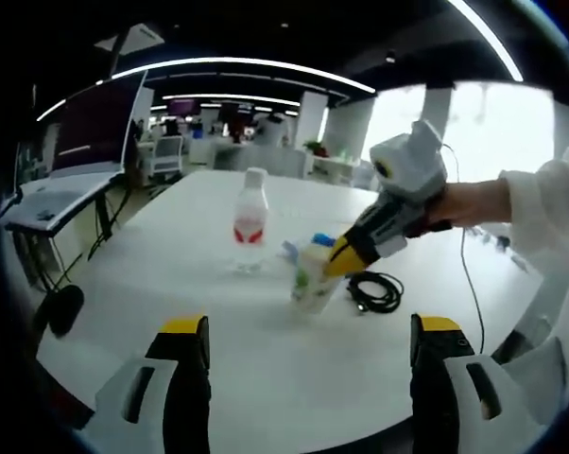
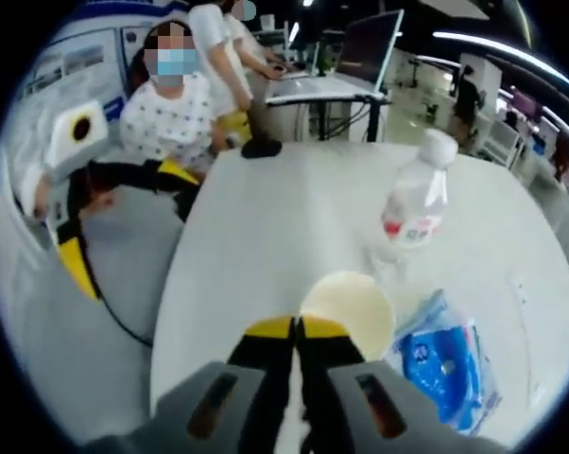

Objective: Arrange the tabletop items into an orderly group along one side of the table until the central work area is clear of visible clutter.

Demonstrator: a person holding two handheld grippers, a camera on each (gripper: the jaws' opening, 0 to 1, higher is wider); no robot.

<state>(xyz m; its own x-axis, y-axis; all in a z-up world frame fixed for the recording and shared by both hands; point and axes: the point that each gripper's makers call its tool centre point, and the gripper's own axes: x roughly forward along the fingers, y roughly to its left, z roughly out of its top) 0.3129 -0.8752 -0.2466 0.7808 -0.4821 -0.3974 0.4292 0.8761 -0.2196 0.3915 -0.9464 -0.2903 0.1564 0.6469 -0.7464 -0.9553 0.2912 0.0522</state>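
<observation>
Clutter is not yet grouped: the cup is pinched at its rim by the closed right gripper (lower centre), the bottle and cable are untouched; the left gripper is held wide open, empty.

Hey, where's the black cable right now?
In the left gripper view, the coiled black cable lies on the white table, just right of the paper cup at the right gripper.

table | white | bottle, cup, cable (coiled), blue pack
</observation>
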